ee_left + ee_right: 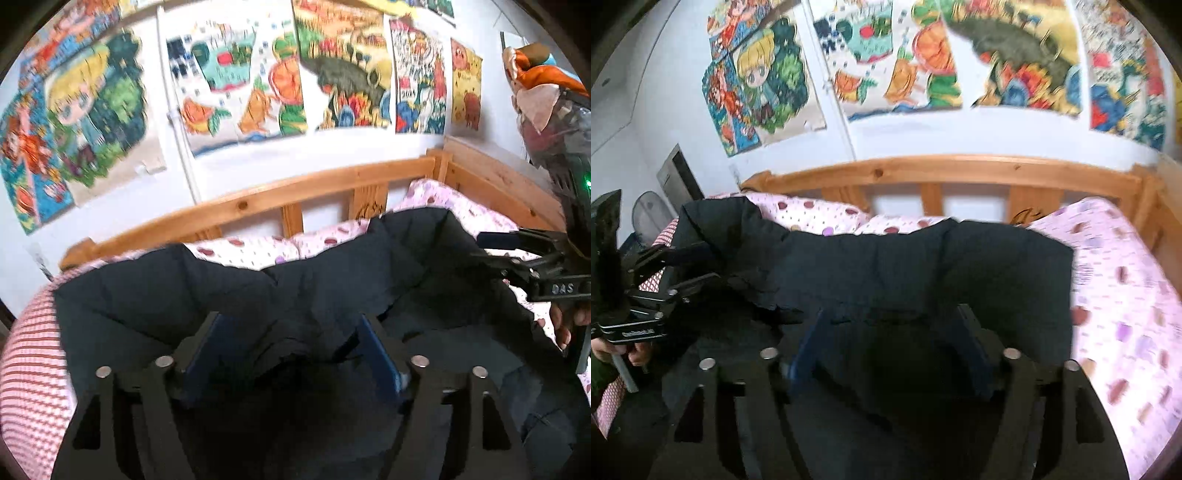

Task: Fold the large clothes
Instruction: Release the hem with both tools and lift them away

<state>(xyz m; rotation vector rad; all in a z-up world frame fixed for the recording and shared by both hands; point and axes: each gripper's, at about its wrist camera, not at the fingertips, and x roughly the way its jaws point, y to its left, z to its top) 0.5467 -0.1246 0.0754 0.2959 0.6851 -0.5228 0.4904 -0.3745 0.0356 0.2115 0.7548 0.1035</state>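
On the bed's pink spotted sheet (pixel 1123 280) a dark padded garment (pixel 295 280) lies spread below the wooden rail (pixel 258 201). Only the left wrist view catches the red-striped pillow (pixel 29 362) and orange fabric hanging on the wall; only the right wrist view shows a fan and grey door. Both tools tilt down over the garment: the left gripper (pixel 291 347) and right gripper (pixel 890 343) stand with jaws spread, pads clear of the cloth, nothing gripped

Wall drawings (pixel 240 85) motion-blurred; dark garment's (pixel 295 295) near part behind claws.
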